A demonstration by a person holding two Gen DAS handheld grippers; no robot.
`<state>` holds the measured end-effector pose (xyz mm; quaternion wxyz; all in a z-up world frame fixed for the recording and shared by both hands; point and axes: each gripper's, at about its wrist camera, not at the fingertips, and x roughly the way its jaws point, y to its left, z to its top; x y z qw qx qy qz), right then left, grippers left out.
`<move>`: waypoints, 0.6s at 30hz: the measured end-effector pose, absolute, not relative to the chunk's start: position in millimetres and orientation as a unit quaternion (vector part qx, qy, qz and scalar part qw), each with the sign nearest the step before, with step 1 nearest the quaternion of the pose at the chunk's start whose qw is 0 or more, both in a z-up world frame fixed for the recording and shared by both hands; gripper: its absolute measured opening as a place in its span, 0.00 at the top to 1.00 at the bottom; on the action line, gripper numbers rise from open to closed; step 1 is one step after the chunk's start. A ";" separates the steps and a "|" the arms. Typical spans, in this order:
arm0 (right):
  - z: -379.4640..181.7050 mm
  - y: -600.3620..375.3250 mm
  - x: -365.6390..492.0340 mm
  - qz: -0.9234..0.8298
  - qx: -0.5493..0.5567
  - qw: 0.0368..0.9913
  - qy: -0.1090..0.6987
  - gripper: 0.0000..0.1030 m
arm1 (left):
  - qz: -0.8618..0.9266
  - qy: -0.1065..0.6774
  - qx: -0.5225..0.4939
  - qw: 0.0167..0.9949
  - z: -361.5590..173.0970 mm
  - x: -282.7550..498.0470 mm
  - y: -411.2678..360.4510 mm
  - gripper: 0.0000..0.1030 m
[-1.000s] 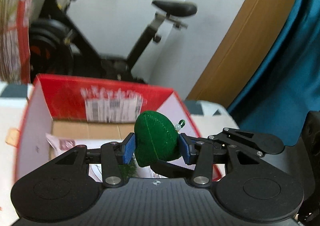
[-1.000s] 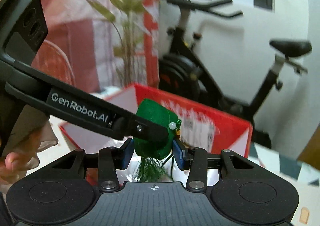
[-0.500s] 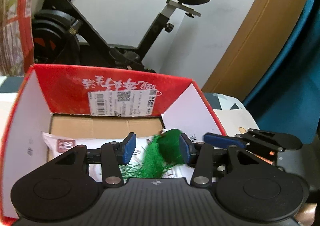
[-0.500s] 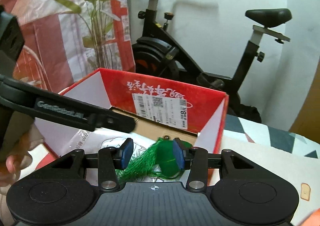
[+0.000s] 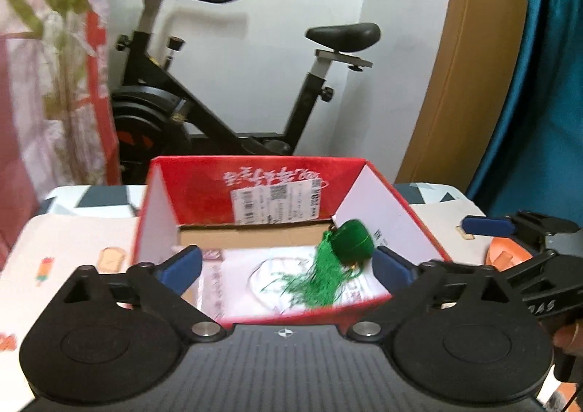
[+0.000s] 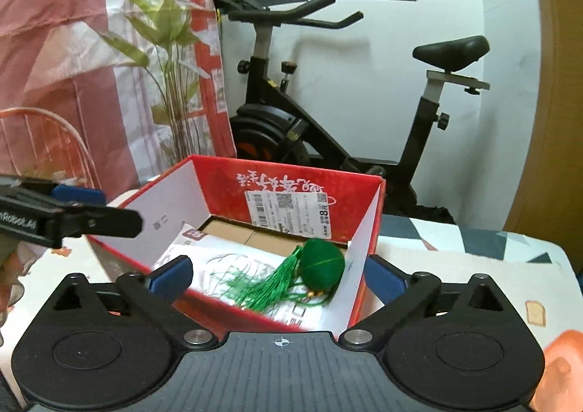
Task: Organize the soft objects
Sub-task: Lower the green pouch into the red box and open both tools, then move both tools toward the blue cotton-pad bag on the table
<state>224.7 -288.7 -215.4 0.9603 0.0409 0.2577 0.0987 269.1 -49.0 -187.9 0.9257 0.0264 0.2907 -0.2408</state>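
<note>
A green soft sachet with a tassel (image 5: 349,242) lies inside the red cardboard box (image 5: 255,179), at its right side on a white packet (image 5: 255,277). It also shows in the right wrist view (image 6: 320,264), in the same box (image 6: 291,179). My left gripper (image 5: 288,262) is open and empty, just in front of the box. My right gripper (image 6: 277,275) is open and empty, over the box's near edge. The right gripper shows at the right of the left wrist view (image 5: 510,230); the left gripper shows at the left of the right wrist view (image 6: 73,215).
The box stands on a patterned tablecloth (image 6: 473,266). An exercise bike (image 6: 328,128) stands behind the table, with a plant (image 6: 167,47) and pink curtain (image 6: 54,29) to its left. An orange object (image 5: 506,255) lies right of the box.
Both grippers held the green sachet above the box a second ago. They have opened and drawn back, and the sachet has dropped into the box.
</note>
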 end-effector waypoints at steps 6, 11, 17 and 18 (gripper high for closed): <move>-223.3 -281.2 186.8 0.093 0.053 0.960 0.258 0.00 | -0.225 0.297 0.019 0.928 -198.0 229.0 -28.8 0.00; -241.9 -275.3 158.6 0.093 0.075 0.953 0.278 0.00 | -0.209 0.307 0.028 0.928 -212.3 199.0 -19.1 0.00; -271.4 -268.1 130.1 0.094 0.084 0.941 0.314 0.00 | -0.206 0.332 0.012 0.920 -234.9 170.9 -10.1 0.00; -276.8 -267.8 125.0 0.094 0.086 0.938 0.322 0.00 | -0.206 0.337 0.009 0.919 -238.9 166.9 -8.7 0.00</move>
